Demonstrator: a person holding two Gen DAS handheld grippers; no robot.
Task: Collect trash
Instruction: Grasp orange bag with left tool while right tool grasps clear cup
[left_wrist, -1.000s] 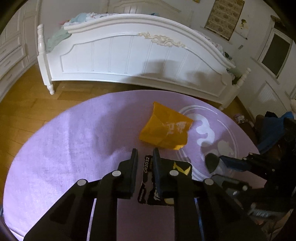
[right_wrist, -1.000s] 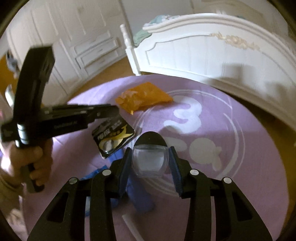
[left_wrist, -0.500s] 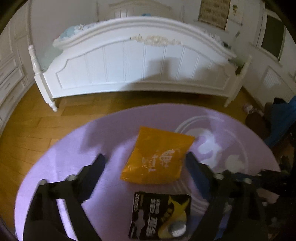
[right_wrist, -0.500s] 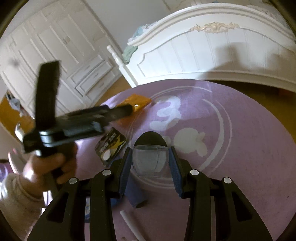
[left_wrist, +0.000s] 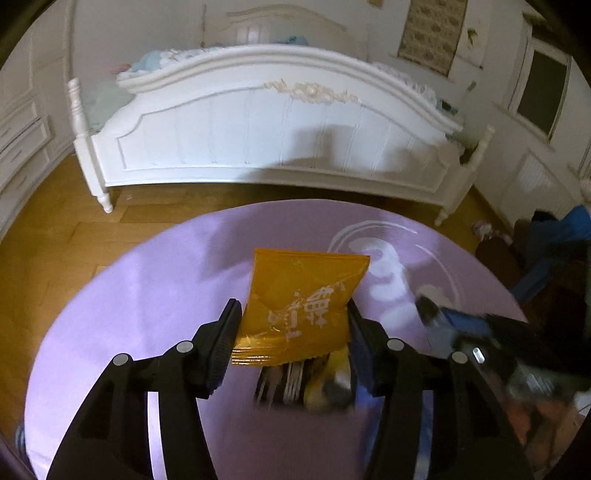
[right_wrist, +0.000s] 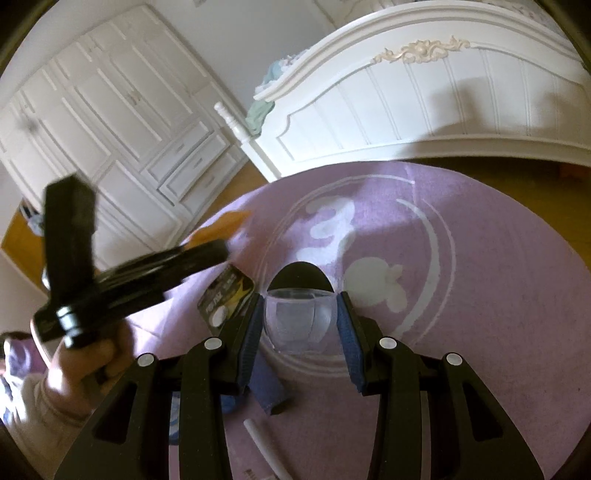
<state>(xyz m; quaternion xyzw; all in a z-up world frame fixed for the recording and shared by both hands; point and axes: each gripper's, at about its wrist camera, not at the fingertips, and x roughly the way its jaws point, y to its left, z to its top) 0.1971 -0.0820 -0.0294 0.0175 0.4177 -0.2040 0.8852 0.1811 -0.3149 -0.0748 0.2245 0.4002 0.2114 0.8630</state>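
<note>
Purple rug (left_wrist: 155, 295) is lying by the white bed (left_wrist: 258, 133). On it, the orange wrapper (left_wrist: 299, 310) is sitting between the left tongs (left_wrist: 293, 334), which are closing; they should squeeze its middle gently. The left hand (right_wrist: 88, 354) is pointing them down at a slant. Right tongs (right_wrist: 300, 321) are pinching a clear cup (right_wrist: 300, 319), tilted down.

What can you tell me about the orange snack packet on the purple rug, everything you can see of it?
The orange packet is a glossy, crinkled foil-like pouch with white printed characters and crimped ends. It lies on the purple rug, its near end over a black and yellow battery card. The left gripper straddles it, jaws closing; whether the pads touch it yet is unclear.
</note>
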